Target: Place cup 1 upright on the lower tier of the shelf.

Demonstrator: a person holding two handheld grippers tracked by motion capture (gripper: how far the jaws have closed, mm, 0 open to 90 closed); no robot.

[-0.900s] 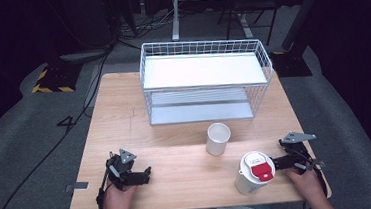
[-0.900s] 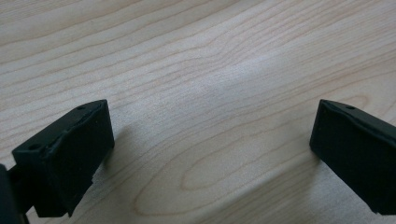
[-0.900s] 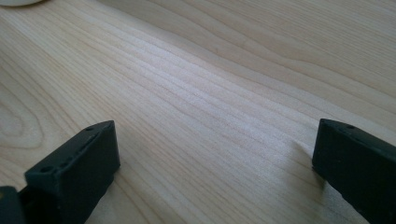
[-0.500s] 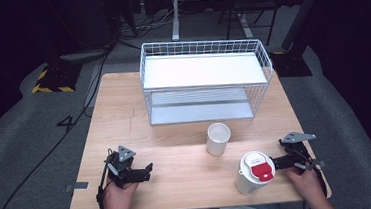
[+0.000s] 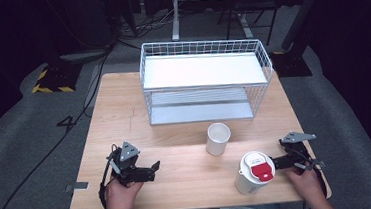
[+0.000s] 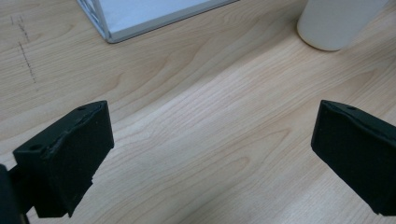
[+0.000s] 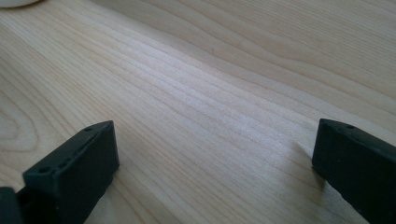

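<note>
Both my grippers rest spread and empty on the light wooden table (image 5: 124, 114), on either side of the two cups.

Taking the small open white paper cup (image 5: 218, 138) as my landmark: my left gripper (image 5: 146, 172) sits low on the table well to its left and nearer to me, jaws wide apart with bare wood between them, angled toward that cup, which I judge is the easy first reach. Behind the cup stands the white wire-mesh two-tier shelf rack (image 5: 206, 78), well back, likely leaving me working room. Just right of the cup and nearer to me stands the taller white lidded tumbler with a red flip tab (image 5: 253, 172), upright. My right gripper (image 5: 278, 162) lies just beside the tumbler's right, jaws spread on nothing, not touching it.
</note>
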